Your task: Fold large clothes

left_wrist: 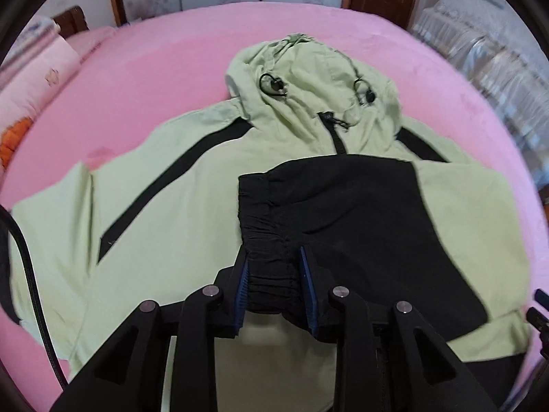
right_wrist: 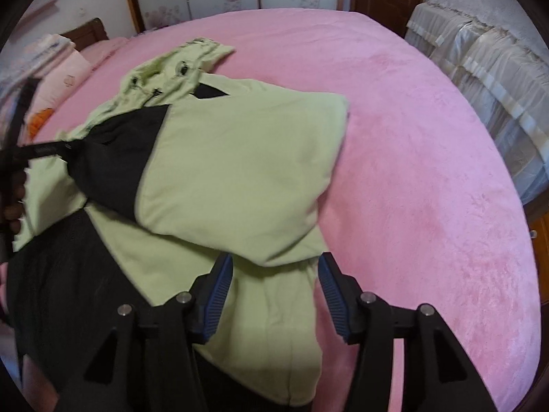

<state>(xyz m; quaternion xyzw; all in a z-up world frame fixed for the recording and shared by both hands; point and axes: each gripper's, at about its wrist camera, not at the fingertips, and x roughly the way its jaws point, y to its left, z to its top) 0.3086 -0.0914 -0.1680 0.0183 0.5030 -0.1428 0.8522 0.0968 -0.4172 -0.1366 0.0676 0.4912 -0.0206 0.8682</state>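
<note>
A light green hooded jacket with black panels lies front up on the pink bed, hood at the far end. My left gripper is shut on the black elastic cuff of the right sleeve, which is folded across the chest. In the right wrist view the same jacket lies with that sleeve folded over, and the left gripper holds the cuff at the left edge. My right gripper is open and empty, just above the jacket's lower right side.
The pink bedspread spreads wide to the right of the jacket. Pillows lie at the far left. A covered piece of furniture stands beside the bed at right. A wardrobe and a door stand behind.
</note>
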